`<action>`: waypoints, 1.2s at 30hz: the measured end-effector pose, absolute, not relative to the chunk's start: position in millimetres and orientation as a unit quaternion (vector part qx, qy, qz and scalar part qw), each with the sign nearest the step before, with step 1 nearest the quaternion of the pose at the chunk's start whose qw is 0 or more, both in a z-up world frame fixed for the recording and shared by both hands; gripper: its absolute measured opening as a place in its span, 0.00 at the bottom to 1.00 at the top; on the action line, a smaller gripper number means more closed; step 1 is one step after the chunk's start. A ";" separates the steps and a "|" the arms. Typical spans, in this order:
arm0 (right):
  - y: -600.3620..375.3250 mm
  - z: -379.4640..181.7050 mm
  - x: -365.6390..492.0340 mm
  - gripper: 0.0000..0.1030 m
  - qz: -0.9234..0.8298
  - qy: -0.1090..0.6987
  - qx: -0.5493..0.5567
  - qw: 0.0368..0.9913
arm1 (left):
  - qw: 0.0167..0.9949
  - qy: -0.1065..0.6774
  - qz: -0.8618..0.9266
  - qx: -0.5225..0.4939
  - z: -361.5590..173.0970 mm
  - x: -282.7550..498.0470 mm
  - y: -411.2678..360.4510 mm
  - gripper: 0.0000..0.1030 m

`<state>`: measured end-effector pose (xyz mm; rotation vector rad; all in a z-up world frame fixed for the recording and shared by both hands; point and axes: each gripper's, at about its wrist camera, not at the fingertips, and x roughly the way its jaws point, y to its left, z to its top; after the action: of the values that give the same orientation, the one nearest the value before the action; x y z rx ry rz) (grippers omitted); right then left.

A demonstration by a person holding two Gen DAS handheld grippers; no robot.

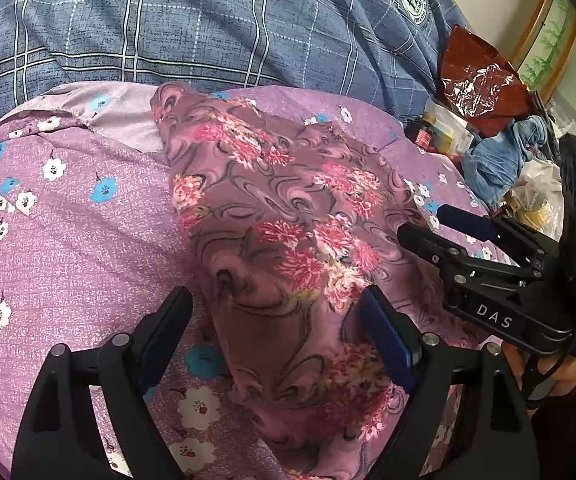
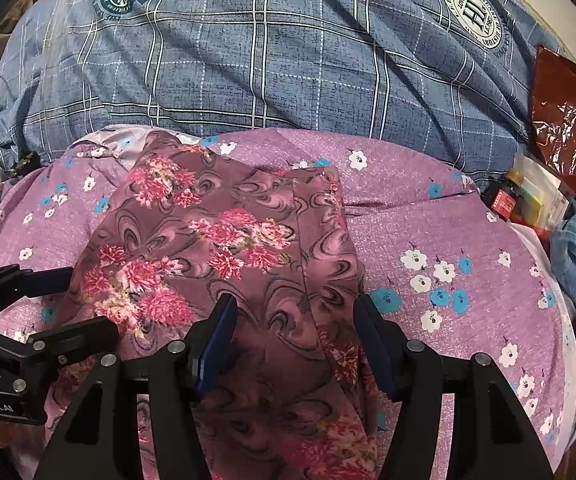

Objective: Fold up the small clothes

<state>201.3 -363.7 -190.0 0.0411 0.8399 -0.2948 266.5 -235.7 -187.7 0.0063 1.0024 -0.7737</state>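
Note:
A small mauve garment with pink flower print (image 1: 272, 216) lies in a long folded strip on a purple floral sheet (image 1: 68, 240); it also shows in the right wrist view (image 2: 224, 232). My left gripper (image 1: 276, 312) is open, its jaws straddling the garment's near end just above it. My right gripper (image 2: 294, 320) is open over the garment's near right part, and it shows in the left wrist view (image 1: 424, 224) at the garment's right edge. The left gripper shows at the garment's left edge in the right wrist view (image 2: 84, 300).
A blue plaid quilt (image 2: 272, 56) is heaped along the far side. A red plastic bag (image 1: 476, 80), small boxes (image 1: 440, 132) and a blue cloth (image 1: 504, 156) crowd the right edge of the bed.

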 end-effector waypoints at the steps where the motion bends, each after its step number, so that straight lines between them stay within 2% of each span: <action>1: -364.1 -190.6 201.0 0.61 -0.142 0.407 0.020 0.902 | 0.808 0.467 -0.360 0.000 -187.0 266.8 -235.1 0.84; 6: -362.1 -189.5 199.7 0.60 -0.150 0.398 0.015 0.905 | 0.823 0.451 -0.344 -0.006 -180.2 268.6 -228.6 0.84; 9: -366.3 -190.3 199.9 0.56 -0.145 0.393 0.033 0.907 | 0.831 0.456 -0.319 0.014 -186.3 272.1 -230.6 0.84; 12: -374.5 -209.0 210.5 0.49 -0.130 0.426 0.066 0.893 | 0.812 0.493 -0.313 0.024 -208.2 276.7 -236.0 0.86; 15: -381.1 -201.7 209.0 0.49 -0.124 0.424 0.090 0.893 | 0.812 0.491 -0.313 0.023 -203.5 276.9 -234.6 0.86; 19: -389.2 -184.2 205.8 0.52 -0.124 0.383 0.125 0.907 | 0.822 0.481 -0.305 -0.005 -194.1 278.0 -224.4 0.86; 23: -396.1 -174.8 228.6 0.49 -0.100 0.374 0.177 0.905 | 0.836 0.471 -0.281 0.002 -186.7 280.3 -218.5 0.86; 24: -400.5 -181.9 242.3 0.40 -0.096 0.392 0.205 0.892 | 0.838 0.471 -0.276 0.012 -186.8 278.6 -218.4 0.86; 25: -402.6 -189.0 250.3 0.27 -0.095 0.404 0.217 0.883 | 0.837 0.471 -0.276 0.020 -187.1 277.9 -218.3 0.86; 26: -403.4 -199.9 259.4 0.23 -0.101 0.423 0.229 0.871 | 0.836 0.473 -0.275 0.039 -189.4 275.3 -221.8 0.87; 29: -398.0 -209.1 269.6 0.24 -0.126 0.430 0.221 0.866 | 0.835 0.470 -0.276 0.069 -190.7 268.3 -227.9 0.87; 30: -394.7 -202.2 270.1 0.27 -0.126 0.428 0.219 0.868 | 0.834 0.473 -0.276 0.065 -189.2 267.3 -226.5 0.87; 33: -384.2 -178.5 279.7 0.27 -0.082 0.402 0.216 0.886 | 0.830 0.481 -0.279 0.051 -190.4 266.1 -220.3 0.87; 36: -370.5 -169.5 308.7 0.29 -0.036 0.419 0.205 0.884 | 0.824 0.491 -0.282 0.032 -194.0 266.8 -214.9 0.87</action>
<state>308.7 -370.5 -169.5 0.4265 0.8712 -0.0748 266.8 -214.9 -194.0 0.0683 1.0437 -0.6001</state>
